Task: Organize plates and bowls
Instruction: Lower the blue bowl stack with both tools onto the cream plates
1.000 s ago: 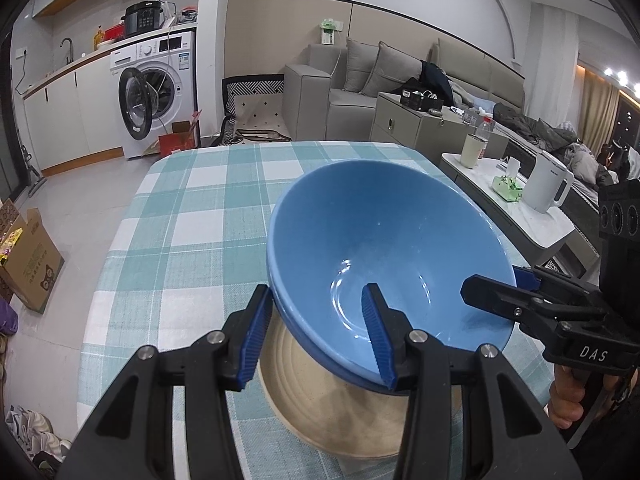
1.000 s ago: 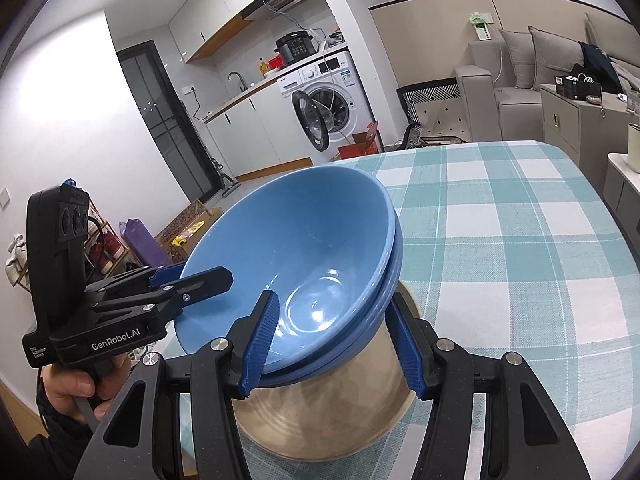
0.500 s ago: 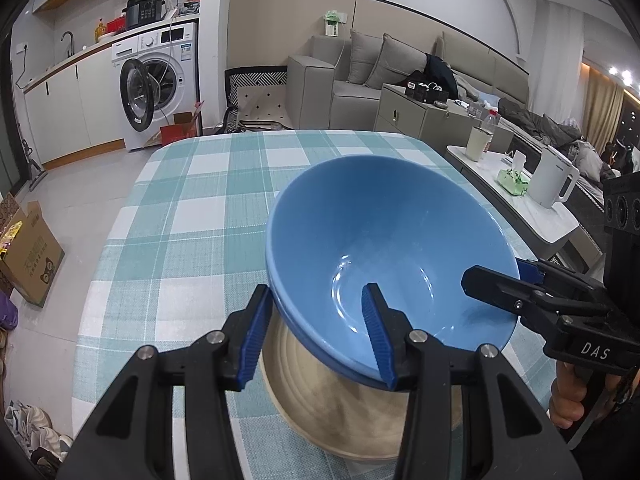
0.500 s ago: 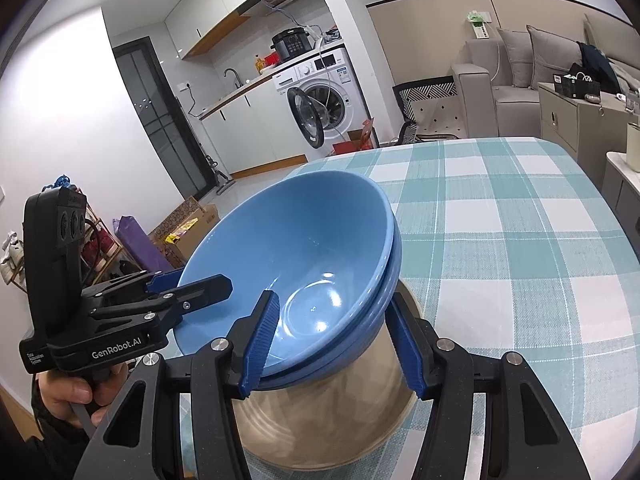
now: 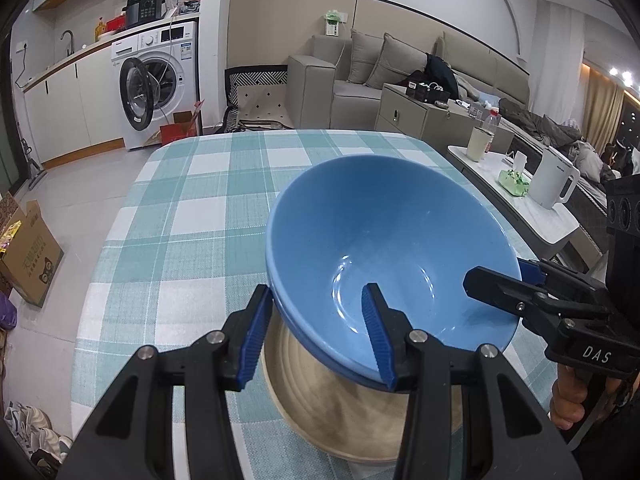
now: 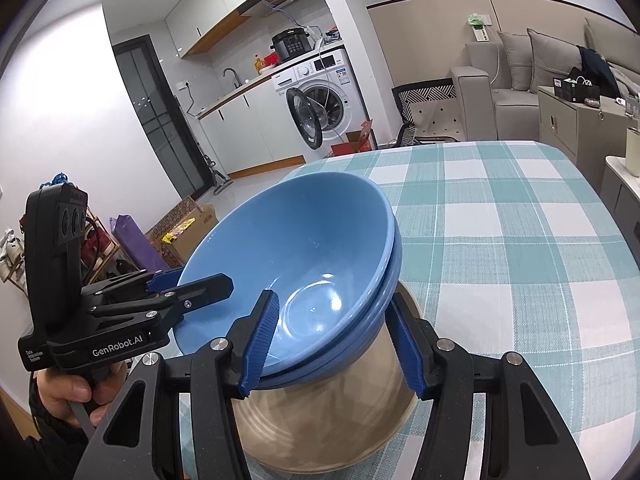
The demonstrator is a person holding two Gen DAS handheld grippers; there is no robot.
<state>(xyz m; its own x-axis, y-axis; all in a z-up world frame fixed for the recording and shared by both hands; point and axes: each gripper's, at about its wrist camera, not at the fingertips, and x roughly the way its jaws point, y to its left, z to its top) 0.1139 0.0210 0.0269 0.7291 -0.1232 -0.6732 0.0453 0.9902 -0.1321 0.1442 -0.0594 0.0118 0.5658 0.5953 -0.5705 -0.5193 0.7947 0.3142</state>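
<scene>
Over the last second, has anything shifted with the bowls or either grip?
Barely anything. Both views drift slightly against the room, so the stack seems to be carried a little, direction unclear. The left hand-held gripper and right hand-held gripper stay clamped on opposite rims of the blue bowls, which remain tilted over the beige plate on the checked tablecloth.

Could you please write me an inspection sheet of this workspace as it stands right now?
Surface: table with teal checked cloth.
Job's things: blue bowls, nested, tilted, over a beige plate on the cloth.
Clutter: nothing seen on the cloth.
Grippers: left hand-held gripper straddles the bowls' near rim, one finger inside, one outside; right hand-held gripper likewise at the opposite rim. Contact cannot be judged.
Cables: nothing seen on the table.
Surroundings: washing machine with door open, sofa, cardboard box on the floor, white kettle.
</scene>
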